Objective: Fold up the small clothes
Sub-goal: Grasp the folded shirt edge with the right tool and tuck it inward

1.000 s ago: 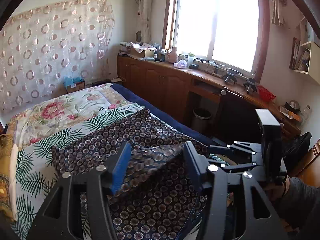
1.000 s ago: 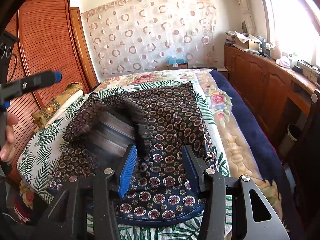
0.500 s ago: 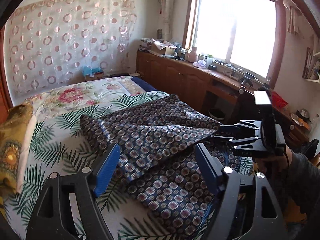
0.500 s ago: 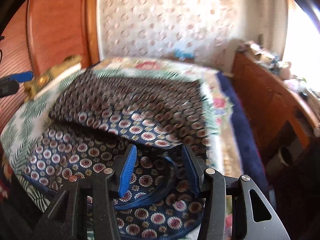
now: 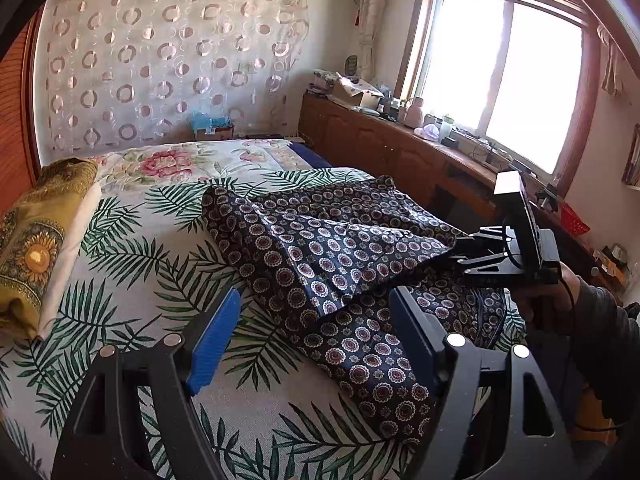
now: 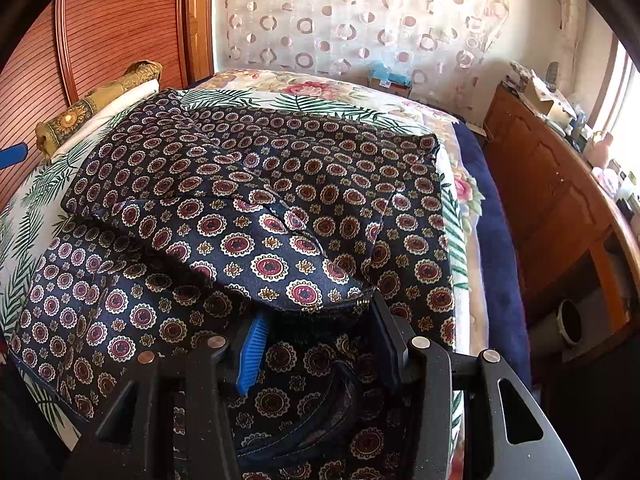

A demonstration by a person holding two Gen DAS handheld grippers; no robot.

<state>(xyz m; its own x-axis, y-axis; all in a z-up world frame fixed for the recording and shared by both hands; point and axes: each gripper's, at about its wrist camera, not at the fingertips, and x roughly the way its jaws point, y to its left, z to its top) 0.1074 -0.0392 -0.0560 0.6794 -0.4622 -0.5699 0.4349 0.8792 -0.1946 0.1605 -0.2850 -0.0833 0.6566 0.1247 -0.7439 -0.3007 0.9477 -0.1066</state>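
Note:
A dark navy garment with red and white medallions [image 5: 332, 256] lies on the palm-leaf bedspread [image 5: 132, 264], one flap folded over the rest. It fills the right wrist view [image 6: 248, 208]. My left gripper [image 5: 312, 332] is open and empty above the bed, left of the garment's near edge. My right gripper [image 6: 316, 340] is open, its fingers either side of the folded flap's edge, which drapes over the tips. The right gripper also shows in the left wrist view [image 5: 460, 250] at the garment's right side.
A folded yellow sunflower cloth [image 5: 36, 248] lies at the bed's left edge. A wooden cabinet with clutter [image 5: 400, 148] runs under the window on the right. A wooden wardrobe [image 6: 112, 28] stands left of the bed. A bin [image 6: 568, 320] sits by the cabinet.
The left gripper has pulled back and swung left, away from the garment. The right gripper has moved in low under the folded flap's edge. The flap now lies folded over.

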